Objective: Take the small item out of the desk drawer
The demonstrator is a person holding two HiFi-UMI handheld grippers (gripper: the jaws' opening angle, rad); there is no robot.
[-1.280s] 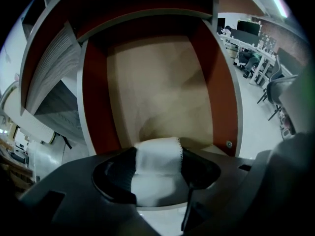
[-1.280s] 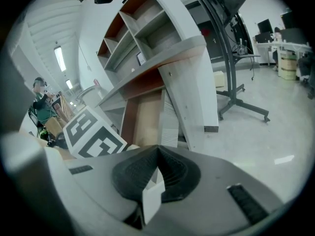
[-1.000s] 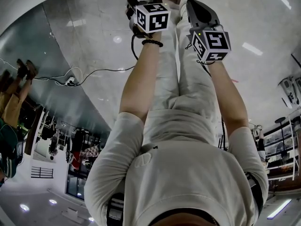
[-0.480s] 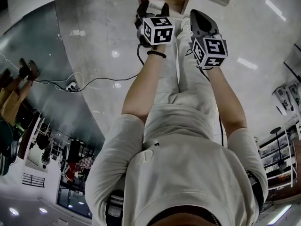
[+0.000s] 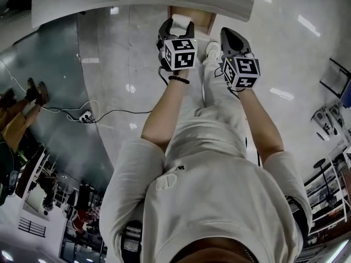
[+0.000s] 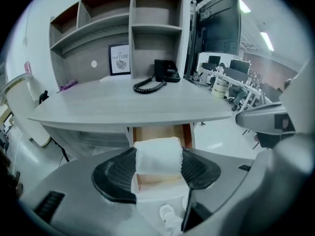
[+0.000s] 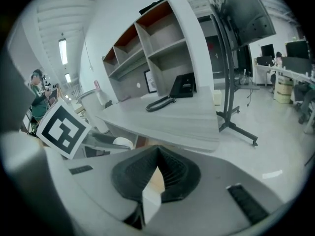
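My left gripper [image 6: 157, 170] is shut on a small white roll of gauze-like cloth [image 6: 158, 154], its black pads pressing both sides. In the head view the same roll [image 5: 181, 22] shows above the left gripper's marker cube [image 5: 180, 53]. Behind it the wooden desk drawer [image 6: 160, 132] stands open under the grey desk top [image 6: 123, 107]. Beside the left one, my right gripper [image 7: 156, 156] is shut with nothing between its ribbed pads; from above, the right gripper [image 5: 229, 34] hangs over the floor beside the drawer [image 5: 193, 16].
On the desk lie a black telephone [image 6: 161, 75] and a framed print [image 6: 119, 59] below open shelves. A monitor on a stand [image 6: 219, 23] rises at the right. A chair [image 6: 22, 112] stands left. A cable [image 5: 88, 114] crosses the floor.
Both grippers have risen away from the open drawer, the left one carrying the white roll. More of the desk edge has come into the head view.
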